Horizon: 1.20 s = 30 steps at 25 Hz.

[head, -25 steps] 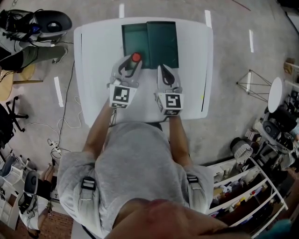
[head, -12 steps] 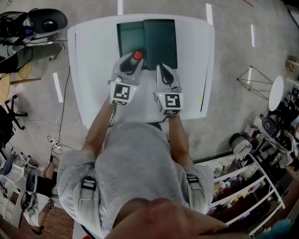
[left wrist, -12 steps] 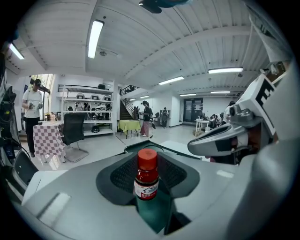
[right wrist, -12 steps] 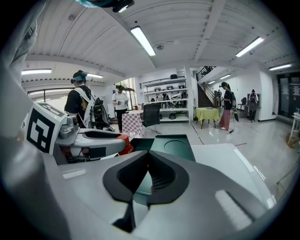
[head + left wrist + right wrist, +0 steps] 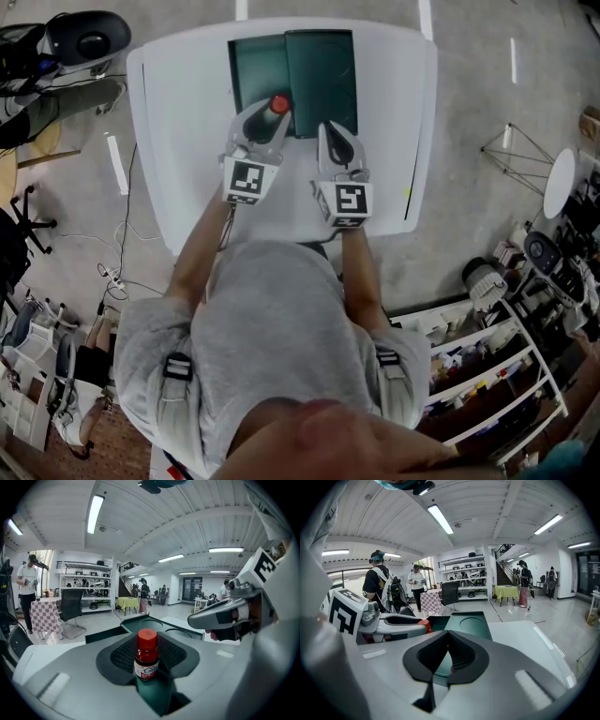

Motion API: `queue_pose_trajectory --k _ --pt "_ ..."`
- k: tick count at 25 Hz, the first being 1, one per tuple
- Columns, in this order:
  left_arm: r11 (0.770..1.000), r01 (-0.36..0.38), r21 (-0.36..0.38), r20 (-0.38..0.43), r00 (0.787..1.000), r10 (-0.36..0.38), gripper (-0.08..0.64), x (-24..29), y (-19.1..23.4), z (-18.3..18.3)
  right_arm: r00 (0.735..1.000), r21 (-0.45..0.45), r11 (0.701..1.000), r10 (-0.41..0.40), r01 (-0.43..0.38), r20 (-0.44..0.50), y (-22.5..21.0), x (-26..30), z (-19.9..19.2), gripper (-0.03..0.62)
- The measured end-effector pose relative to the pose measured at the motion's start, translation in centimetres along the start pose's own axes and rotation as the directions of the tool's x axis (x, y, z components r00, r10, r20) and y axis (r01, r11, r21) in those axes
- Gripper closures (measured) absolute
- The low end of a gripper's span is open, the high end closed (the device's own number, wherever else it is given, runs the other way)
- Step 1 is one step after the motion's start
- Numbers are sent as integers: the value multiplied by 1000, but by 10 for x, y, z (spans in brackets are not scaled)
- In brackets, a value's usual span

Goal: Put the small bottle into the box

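The left gripper (image 5: 146, 654) has its jaws clamped on the bottle (image 5: 146, 660), which stands upright between the two black pads with one pad pressing each side. It is a small dark bottle with a red cap and a white printed label, and the cap rises just above the pads. Green shows under the bottle through the gap between the jaws. Straight ahead of the jaws lies the box (image 5: 258, 66), a flat green case open on the white table (image 5: 187, 141). Its darker left half is a tray showing its green floor, and the lid (image 5: 322, 70) lies flat to the right of it. In the head view the cap sits over the tray's near edge; whether the bottle touches the box cannot be told, but it is not resting in the tray. Just to the right, the right gripper (image 5: 447, 656) has its jaws together, the pad tips meeting with nothing gripped. The lid, marked with a round recess, lies directly ahead of these jaws, and the left gripper with the red cap shows just to their left.
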State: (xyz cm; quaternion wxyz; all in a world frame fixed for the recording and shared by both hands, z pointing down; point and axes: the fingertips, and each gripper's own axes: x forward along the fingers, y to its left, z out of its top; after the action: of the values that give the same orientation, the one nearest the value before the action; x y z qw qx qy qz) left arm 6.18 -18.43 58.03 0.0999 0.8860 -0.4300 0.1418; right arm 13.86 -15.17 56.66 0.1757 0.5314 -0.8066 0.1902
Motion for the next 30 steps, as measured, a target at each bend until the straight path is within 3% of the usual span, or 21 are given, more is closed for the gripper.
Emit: queue_pose_trajectory --k 24,30 --pt "1000 0 1 -28 1000 0 417 15 1 -11 1000 10 1000 -4 4 -12 -11 6 -1 589" --pt "1000 15 -14 -34 999 -16 328 13 -1 -13 1000 8 1000 -5 5 -1 -9 4 2 589"
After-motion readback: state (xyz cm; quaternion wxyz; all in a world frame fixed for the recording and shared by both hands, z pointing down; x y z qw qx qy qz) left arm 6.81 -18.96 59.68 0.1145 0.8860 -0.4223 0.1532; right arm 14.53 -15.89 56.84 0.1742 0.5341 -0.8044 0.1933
